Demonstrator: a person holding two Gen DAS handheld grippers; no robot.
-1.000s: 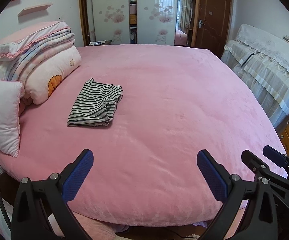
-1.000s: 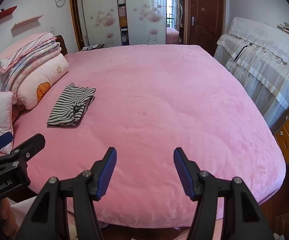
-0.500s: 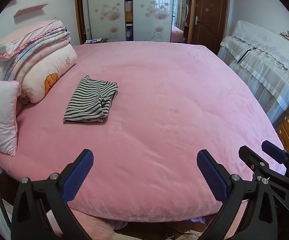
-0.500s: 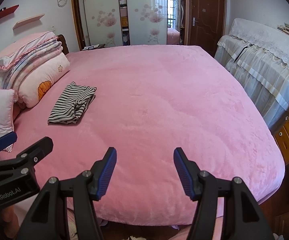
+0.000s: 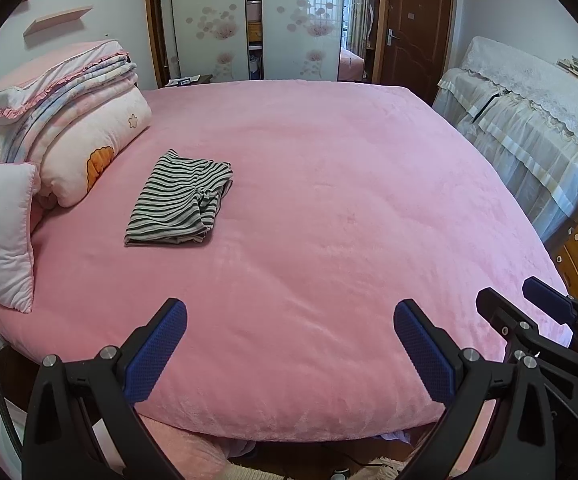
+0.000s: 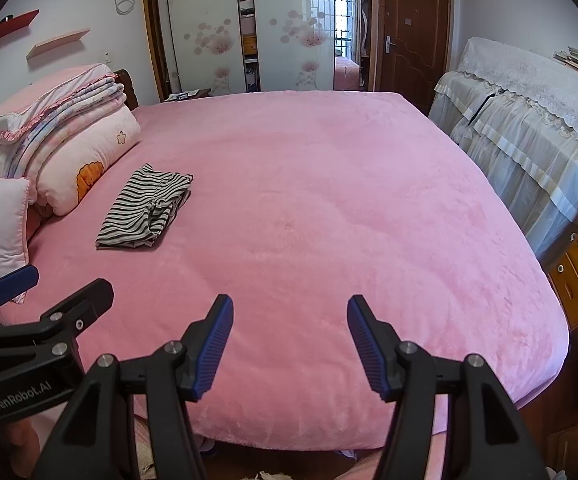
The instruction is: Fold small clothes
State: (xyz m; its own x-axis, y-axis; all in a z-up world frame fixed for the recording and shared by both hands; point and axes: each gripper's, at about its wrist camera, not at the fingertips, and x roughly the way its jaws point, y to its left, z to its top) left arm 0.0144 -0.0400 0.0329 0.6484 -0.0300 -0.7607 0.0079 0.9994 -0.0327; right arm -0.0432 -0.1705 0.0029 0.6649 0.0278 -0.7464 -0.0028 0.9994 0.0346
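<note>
Nearest the bed's foot, the left gripper [image 5: 290, 350] hangs with its knurled blue pads spread wide, nothing between them. The right gripper [image 6: 290, 346] beside it has ribbed blue pads parted too, also empty. Both hover over the near edge of the bed [image 5: 329, 208], a broad rounded mattress under a plush pink fleece cover. Farther up the bed, toward its left side, lies the striped garment [image 5: 180, 199], soft black-and-white knit folded into a rough rectangle. Just beyond it, stacked pillows [image 5: 89, 152] and quilts line the bed's left edge.
</note>
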